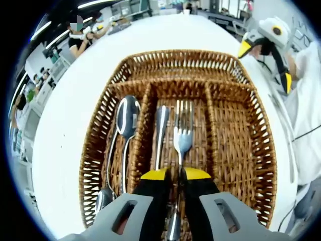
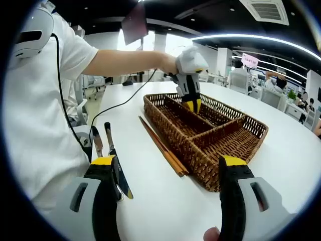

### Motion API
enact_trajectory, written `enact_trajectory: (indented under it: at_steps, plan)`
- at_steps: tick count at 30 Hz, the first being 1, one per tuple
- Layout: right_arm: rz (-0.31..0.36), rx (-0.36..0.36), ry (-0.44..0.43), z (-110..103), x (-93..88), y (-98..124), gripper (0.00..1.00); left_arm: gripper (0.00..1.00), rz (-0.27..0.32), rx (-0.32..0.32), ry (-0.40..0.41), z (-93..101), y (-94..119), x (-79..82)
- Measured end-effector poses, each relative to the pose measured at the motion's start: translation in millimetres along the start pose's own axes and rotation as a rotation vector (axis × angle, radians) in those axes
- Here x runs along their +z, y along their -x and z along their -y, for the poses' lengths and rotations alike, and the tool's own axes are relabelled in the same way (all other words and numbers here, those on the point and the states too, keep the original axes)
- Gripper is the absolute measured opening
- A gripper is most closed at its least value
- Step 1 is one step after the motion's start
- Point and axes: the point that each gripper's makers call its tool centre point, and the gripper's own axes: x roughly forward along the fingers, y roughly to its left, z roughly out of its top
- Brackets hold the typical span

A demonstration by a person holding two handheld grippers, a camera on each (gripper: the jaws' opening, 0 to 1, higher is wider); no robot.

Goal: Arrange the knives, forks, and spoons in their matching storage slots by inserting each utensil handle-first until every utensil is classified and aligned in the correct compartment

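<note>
A wicker cutlery basket (image 1: 175, 56) lies on the white table, split into three long slots and one cross slot. My left gripper (image 1: 176, 174) is shut on the handle of a steel fork (image 1: 183, 131), tines pointing away, in the middle slot beside another steel utensil (image 1: 161, 123). Two spoons (image 1: 127, 116) lie in the left slot. The right slot is bare. In the right gripper view my right gripper (image 2: 168, 165) stands open above the table, holding nothing. Ahead of it are the basket (image 2: 200, 160) and the left gripper (image 2: 191, 103) lowered into it. Two knives (image 2: 111, 150) lie on the table by its left jaw.
A pair of brown chopsticks (image 2: 163, 146) lies along the basket's near side. A black cable (image 2: 120, 103) trails across the table behind. The person's white sleeve (image 2: 35, 125) is close on the left. Desks and other people stand around the room's edges.
</note>
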Motion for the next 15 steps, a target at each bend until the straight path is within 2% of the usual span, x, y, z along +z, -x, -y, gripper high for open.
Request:
enact_trajectory:
  at_steps: [15]
  plan:
    - [0.001, 0.007, 0.011, -3, 3.4, 0, 0.85, 0.11, 0.034, 0.047, 0.012, 3.9, 18, 1.4]
